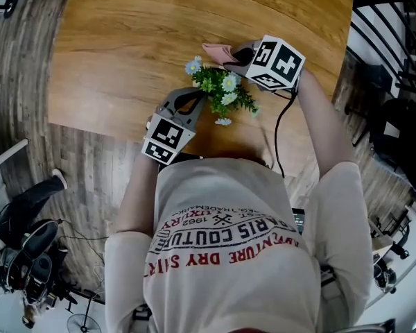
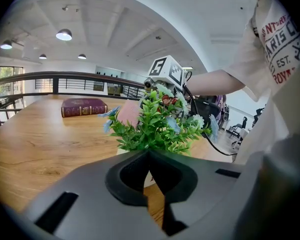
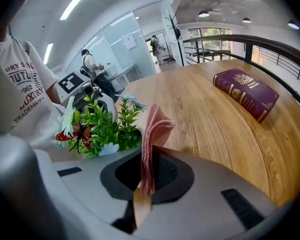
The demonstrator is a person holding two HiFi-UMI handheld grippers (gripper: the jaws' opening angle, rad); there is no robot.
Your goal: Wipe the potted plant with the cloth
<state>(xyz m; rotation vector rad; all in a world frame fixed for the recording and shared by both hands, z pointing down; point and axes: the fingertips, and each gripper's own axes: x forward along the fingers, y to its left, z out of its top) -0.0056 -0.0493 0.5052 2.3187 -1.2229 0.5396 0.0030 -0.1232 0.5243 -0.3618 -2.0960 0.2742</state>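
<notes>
**Cloth clamped beside the plant, other gripper shut at its base**

Head view: on the light-brown wooden table [image 1: 118,40] stands the small potted plant with green leaves and pale blue and white flowers [image 1: 220,89], near the table's edge by the person. The left gripper [image 1: 198,97] reaches its foliage from the near left side. The right gripper [image 1: 230,55] comes in from the far right side, and the pink folded cloth [image 1: 217,48] sticks out of its tip just beside the plant's top.

Left gripper view: the jaws are together, their tips meeting at the bottom of the green leaves [image 2: 157,126]. A sliver of the white pot [image 2: 149,179] shows through the opening behind the tips; nothing shows between the jaws. Behind the foliage is the cloth, and a dark red hardcover book [image 2: 84,107] lies flat, well apart on the table.

Right gripper view: the jaws are clamped on the cloth, which stands upright between them, its folded edge uppermost. The plant is just to the left of the cloth, with a red butterfly ornament [image 3: 72,133] among its leaves. I cannot tell whether cloth and leaves touch. The book lies far off to the right.
</notes>
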